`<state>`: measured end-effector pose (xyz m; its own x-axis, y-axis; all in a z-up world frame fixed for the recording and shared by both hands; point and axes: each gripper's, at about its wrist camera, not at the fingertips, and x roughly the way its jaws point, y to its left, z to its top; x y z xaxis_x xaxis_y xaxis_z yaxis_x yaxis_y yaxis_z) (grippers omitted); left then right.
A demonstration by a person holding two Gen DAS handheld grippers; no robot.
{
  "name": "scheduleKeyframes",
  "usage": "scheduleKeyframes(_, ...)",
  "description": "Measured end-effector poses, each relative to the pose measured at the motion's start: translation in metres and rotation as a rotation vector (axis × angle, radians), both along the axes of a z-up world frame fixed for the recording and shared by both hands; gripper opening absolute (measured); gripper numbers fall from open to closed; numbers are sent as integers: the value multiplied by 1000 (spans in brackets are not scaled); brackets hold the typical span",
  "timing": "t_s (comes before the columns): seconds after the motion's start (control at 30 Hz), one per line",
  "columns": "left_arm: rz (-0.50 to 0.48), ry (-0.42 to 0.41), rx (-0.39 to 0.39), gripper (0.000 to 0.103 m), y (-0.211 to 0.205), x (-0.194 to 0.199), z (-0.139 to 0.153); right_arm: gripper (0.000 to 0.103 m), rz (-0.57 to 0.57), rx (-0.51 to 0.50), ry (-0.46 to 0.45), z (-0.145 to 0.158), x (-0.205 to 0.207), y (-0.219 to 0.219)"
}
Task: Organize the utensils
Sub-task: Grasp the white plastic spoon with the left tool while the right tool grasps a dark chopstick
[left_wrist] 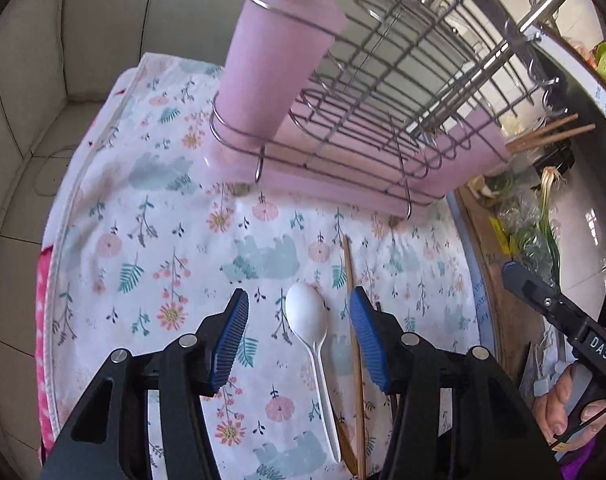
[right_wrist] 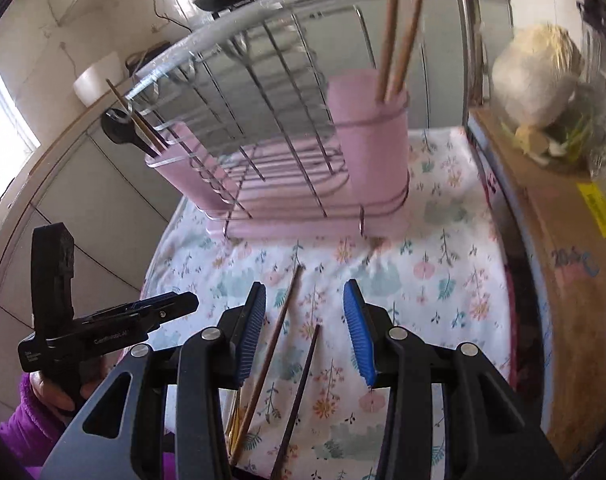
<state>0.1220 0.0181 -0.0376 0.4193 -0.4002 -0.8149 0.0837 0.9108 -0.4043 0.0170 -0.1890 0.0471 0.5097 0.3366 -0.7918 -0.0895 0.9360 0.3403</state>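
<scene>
Two pink plastic utensil cups hang in wire rings at either end of a chrome wire dish rack (left_wrist: 383,92) that stands on a pink plastic drip tray (left_wrist: 343,188). The tray rests on a white cloth printed with pink flowers and pale blue shapes (left_wrist: 163,208), which covers the whole work surface. Pale tiles line the floor and wall around it, and a brown cardboard box (right_wrist: 551,240) sits just beside the cloth's edge at 3 o'clock in the right wrist view, with a clear bag of vegetables (right_wrist: 543,92) on top.

The near-end cup (right_wrist: 367,136) holds two brown wooden chopsticks (right_wrist: 399,32), upright and slightly tilted. The far-end cup (right_wrist: 183,168) at 10 o'clock holds thin sticks and one black-handled utensil; their exact number cannot be told.

One white plastic spoon (left_wrist: 311,344) lies on the cloth, bowl toward 12 o'clock, between the spread blue-padded fingers of the left gripper (left_wrist: 299,320), which touch nothing. One brown chopstick (left_wrist: 355,340) lies just beside the spoon at 3 o'clock.

The right gripper (right_wrist: 305,312) hovers with fingers apart and empty over one brown chopstick (right_wrist: 275,340) and one dark chopstick (right_wrist: 299,396) lying side by side.
</scene>
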Motion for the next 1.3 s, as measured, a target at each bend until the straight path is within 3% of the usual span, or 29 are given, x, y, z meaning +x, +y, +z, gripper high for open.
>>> scheduleKeyframes(0.23, -63, 173, 67, 45, -30, 7, -35, 41, -12, 137, 186, -50, 5, -11)
scheduleKeyframes(0.43, -65, 255, 109, 39, -44, 16, -51, 41, -14, 173, 231, -65, 7, -14)
scheduleKeyframes(0.6, -60, 235, 190, 36, -57, 23, -52, 41, -15, 183, 249, -73, 10, -17)
scheduleKeyframes(0.7, -56, 213, 226, 23, -63, 26, -52, 41, -10, 188, 257, -78, 10, -16)
scheduleKeyframes(0.83, -29, 229, 176, 20, -58, 29, -53, 39, 0, 206, 270, -82, 13, -14)
scheduleKeyframes(0.97, -19, 251, 93, 5, -46, 30, -53, 30, 5, 238, 299, -88, 19, -10)
scheduleKeyframes(1.07, -12, 231, 93, 4, -37, 26, -48, 19, 14, 235, 314, -92, 24, -6)
scheduleKeyframes(1.3, -17, 175, 54, 4, -18, 17, -29, 15, 26, 220, 353, -101, 35, 8)
